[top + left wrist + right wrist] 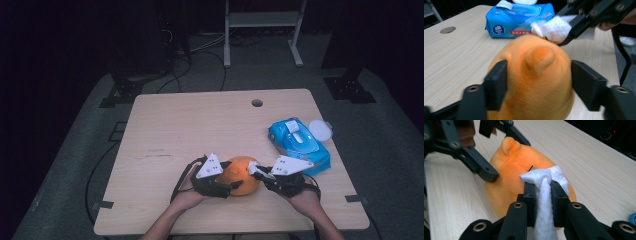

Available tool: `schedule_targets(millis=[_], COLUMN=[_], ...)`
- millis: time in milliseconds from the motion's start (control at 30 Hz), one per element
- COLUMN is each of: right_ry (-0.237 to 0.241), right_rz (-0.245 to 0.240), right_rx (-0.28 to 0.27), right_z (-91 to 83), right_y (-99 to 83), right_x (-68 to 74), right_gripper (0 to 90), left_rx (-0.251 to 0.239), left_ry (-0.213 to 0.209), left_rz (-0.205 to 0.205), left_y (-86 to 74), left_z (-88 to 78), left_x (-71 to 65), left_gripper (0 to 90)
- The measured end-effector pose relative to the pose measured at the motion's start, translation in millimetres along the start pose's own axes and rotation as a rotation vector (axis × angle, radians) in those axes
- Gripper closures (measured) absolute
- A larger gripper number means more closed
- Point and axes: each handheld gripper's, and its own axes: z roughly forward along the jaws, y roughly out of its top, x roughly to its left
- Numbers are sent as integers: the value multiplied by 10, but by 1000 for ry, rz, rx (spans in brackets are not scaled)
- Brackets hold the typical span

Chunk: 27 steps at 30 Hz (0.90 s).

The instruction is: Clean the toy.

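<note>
Orange plush toy [534,75] is cut off by the bottom edge in the left gripper view, close up and soft-focus, its face hidden. White wipe [544,195] runs off the bottom of the right gripper view. Wipes pack [299,144] print too small to read in the high view; the person's forearms are cropped at the bottom.

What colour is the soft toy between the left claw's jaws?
Orange: the plush toy is plain orange all over, with no pattern showing. The left gripper view shows it best.
</note>
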Motion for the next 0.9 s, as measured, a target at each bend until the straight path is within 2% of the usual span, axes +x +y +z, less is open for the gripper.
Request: schedule_targets(millis=[33, 67, 167, 233, 267, 300, 367, 433, 467, 500, 567, 633, 700, 800, 833, 867, 900], right_ry=[-9, -17, -14, -20, -26, -38, -41, -11, -11, 23, 24, 28, 28, 13, 10, 10, -1], right_rz=[19, 30, 73, 56, 47, 42, 35, 30, 30, 3, -8, 2, 31, 59, 79, 79, 97], right_rx=[-2, -4, -17, -12, -12, -17, -43, -81, -81, -95, -92, -92, -85, -66, -68, -68, -68], right_z=[28, 35, 30, 19, 13, 0, -32, -59, -59, -59, -55, -64, -56, -6, 4, 4, 5], right_y=[-40, -55, -87, -68, -57, -37, 11, 80, 80, 136, 151, 127, 63, -30, -64, -64, -87], right_x=[-43, -64, -125, -83, -64, -38, -2, 57, 57, 122, 150, 110, 31, -42, -86, -86, -132], right_gripper=[769, 769, 769, 769, 769, 769, 769, 769, 769, 769, 769, 769, 769, 770, 770, 770, 770], left_rx=[-4, 15, 31, 24, 16, 13, 22, 18, 21, 27, 21, 17, 18, 8, 6, 6, 12], left_ry=[33, 43, 14, 0, 13, 18, 26, 23, 22, 9, 6, -26, -30, -24, 9, 9, 6], left_rz=[-2, -13, -35, -20, -9, -7, -21, -34, -37, -25, -19, -23, -21, -32, -49, -49, -88], left_y=[-26, -59, -155, -178, -173, -160, -121, -108, -95, -64, -46, -12, -23, -33, -47, -47, -78], left_z=[18, 42, 115, 138, 128, 113, 88, 81, 72, 46, 23, -35, -9, 16, 37, 37, 63], left_x=[55, 92, 133, 121, 105, 99, 102, 100, 94, 66, 55, 50, 58, 85, 126, 126, 171], left_gripper=[148, 111, 92, 130, 171, 236, 302, 327, 327, 343, 355, 355, 326, 210, 168, 144, 133])
